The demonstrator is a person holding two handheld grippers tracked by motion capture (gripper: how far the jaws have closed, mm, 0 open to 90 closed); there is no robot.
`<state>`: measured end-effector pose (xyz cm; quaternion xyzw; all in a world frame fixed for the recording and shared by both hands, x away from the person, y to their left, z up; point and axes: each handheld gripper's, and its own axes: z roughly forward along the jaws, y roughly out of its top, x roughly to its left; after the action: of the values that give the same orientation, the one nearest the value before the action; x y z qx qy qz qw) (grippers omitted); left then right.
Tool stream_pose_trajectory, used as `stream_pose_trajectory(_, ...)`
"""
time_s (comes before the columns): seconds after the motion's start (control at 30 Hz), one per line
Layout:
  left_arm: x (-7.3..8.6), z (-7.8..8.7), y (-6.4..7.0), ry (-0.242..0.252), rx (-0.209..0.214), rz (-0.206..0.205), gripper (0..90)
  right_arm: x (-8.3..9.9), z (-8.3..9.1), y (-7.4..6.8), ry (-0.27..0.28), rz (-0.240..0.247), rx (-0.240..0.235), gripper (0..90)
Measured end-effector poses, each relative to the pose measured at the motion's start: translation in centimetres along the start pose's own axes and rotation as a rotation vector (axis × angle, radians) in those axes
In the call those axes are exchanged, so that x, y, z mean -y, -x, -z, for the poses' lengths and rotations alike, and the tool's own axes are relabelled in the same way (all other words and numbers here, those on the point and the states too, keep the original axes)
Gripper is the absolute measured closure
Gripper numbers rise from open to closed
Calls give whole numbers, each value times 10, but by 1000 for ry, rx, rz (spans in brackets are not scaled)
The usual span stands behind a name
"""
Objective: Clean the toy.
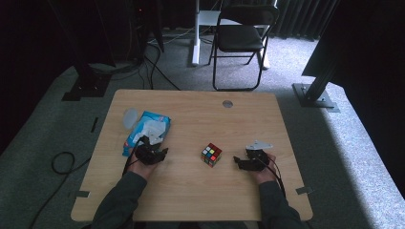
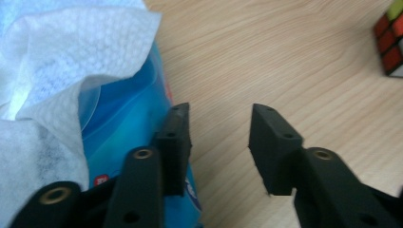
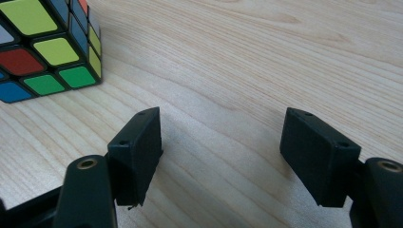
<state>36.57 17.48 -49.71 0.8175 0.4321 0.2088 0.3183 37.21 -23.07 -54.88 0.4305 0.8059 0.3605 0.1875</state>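
Observation:
A scrambled puzzle cube [image 1: 211, 154] sits near the middle of the wooden table [image 1: 200, 114]; it also shows as the cube [image 3: 43, 47] at upper left in the right gripper view and as the cube [image 2: 392, 42] at the right edge of the left gripper view. A blue wet-wipes pack [image 1: 147, 130] with a white wipe [image 2: 62, 61] sticking out lies at the left. My left gripper [image 1: 160, 155] rests open just beside the pack [image 2: 123, 118], nothing between its jaws. My right gripper [image 1: 237, 162] stands open, empty, right of the cube.
A round whitish lid [image 1: 130, 117] lies beside the pack. A small grey cable hole [image 1: 228, 103] marks the table's far edge. Beyond the table stand a black folding chair [image 1: 241, 38] and dark frame posts; cables trail on the carpet.

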Motion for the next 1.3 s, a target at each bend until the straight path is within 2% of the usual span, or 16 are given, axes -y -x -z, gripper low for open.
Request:
stream_pose_trajectory(0.13, -4, 11, -8, 30, 25, 20, 566, 0, 0, 0, 0, 0, 0, 300)
stream_pose_trajectory(0.3, -9, 21, -14, 69, 22, 17, 511, 0, 0, 0, 0, -1, 0, 300)
stream_pose_trajectory(0.5, -17, 29, -22, 108, -8, 3, 474, 0, 0, 0, 0, 0, 1, 300)
stream_pose_trajectory(0.73, -25, 37, -26, 136, -46, -18, 429, 0, 0, 0, 1, 0, 0, 300)
stream_pose_trajectory(0.93, -31, 31, -32, 122, -79, -16, 375, 0, 0, 0, 0, 0, 0, 299)
stream_pose_trajectory(1.03, -32, 22, -36, 97, -94, -23, 347, 0, 0, 0, 0, 0, 0, 299)
stream_pose_trajectory(1.2, -32, 6, -42, 55, -127, -7, 316, 0, 0, 0, -1, 0, 0, 299)
stream_pose_trajectory(1.3, -32, 2, -45, 55, -121, 10, 321, 0, 0, 0, 0, 1, -1, 298)
